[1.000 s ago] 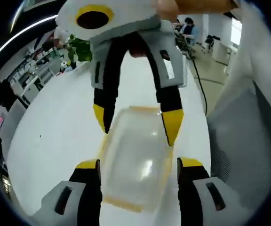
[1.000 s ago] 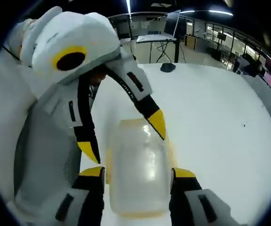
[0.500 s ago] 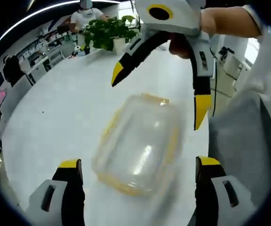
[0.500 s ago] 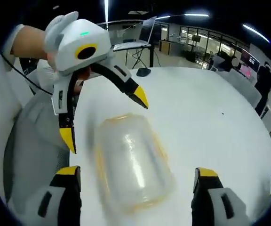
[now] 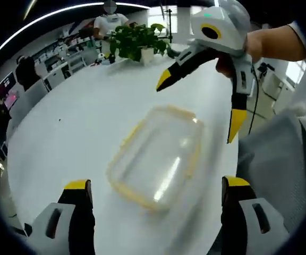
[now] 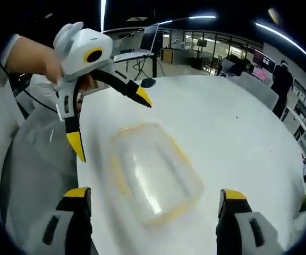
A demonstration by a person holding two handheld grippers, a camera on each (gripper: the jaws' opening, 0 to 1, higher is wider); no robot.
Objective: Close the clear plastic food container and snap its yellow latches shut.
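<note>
The clear plastic container point(image 5: 158, 155) with its yellow-edged lid on lies flat on the white table point(image 5: 78, 133); I see the same container point(image 6: 153, 170) in the right gripper view. My left gripper point(image 5: 155, 188) hovers above its near end, open and holding nothing. My right gripper point(image 6: 153, 199) is likewise open and lifted off the box. Each view catches the other tool: the right gripper point(image 5: 206, 90) hangs open beyond the container, and the left gripper point(image 6: 108, 119) hangs open over the box's far side. Whether the yellow latches are snapped down I cannot tell.
A potted green plant point(image 5: 137, 40) stands at the table's far edge, with a person point(image 5: 109, 18) behind it. A grey chair back point(image 5: 272, 154) sits beside the table at right. A dark round object point(image 6: 147, 83) lies near the far edge in the right gripper view.
Both grippers have opened wide and pulled up and away from the container, which they flanked closely a second ago. The box stays on the table.
</note>
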